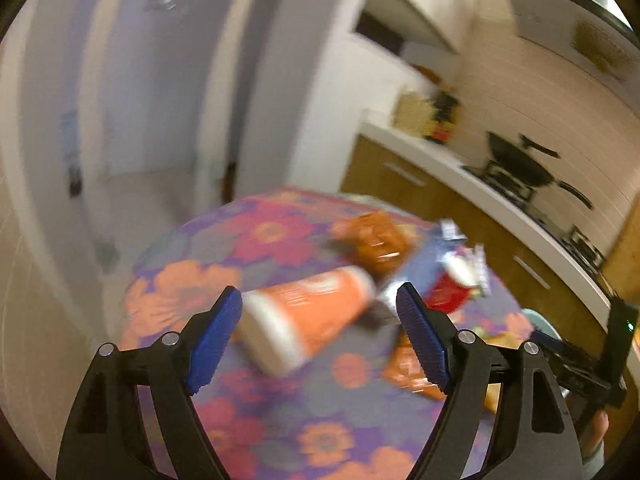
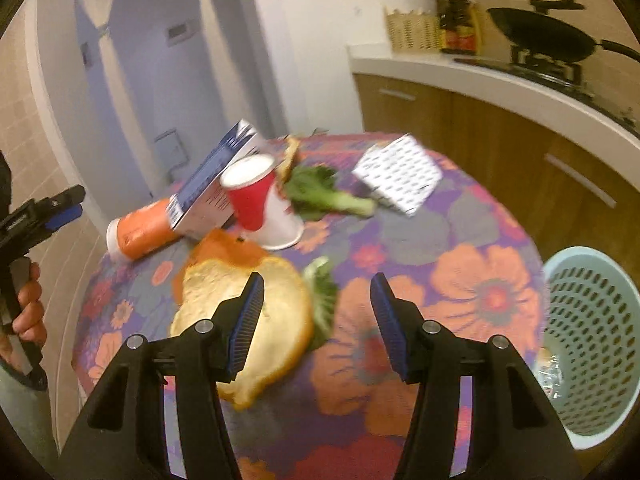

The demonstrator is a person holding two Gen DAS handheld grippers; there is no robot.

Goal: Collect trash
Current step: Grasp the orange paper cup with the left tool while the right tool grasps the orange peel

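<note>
As the left gripper [image 1: 320, 336] hovered with jaws spread and empty, the orange cup [image 1: 304, 320] below, probably light, crushable paper, invited a mid-body hold; the right gripper [image 2: 318, 324] gaped unladen too

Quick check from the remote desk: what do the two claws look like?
Both match: the left claw and right claw have black angular plastic arms, silver pivot pins and ribbed blue pads. A small green light shows on the right unit's black body in the left wrist view.

Likely a home kitchen: wok [image 2: 548, 34] on stove [image 2: 548, 65], wooden cabinets [image 2: 472, 128]
</note>
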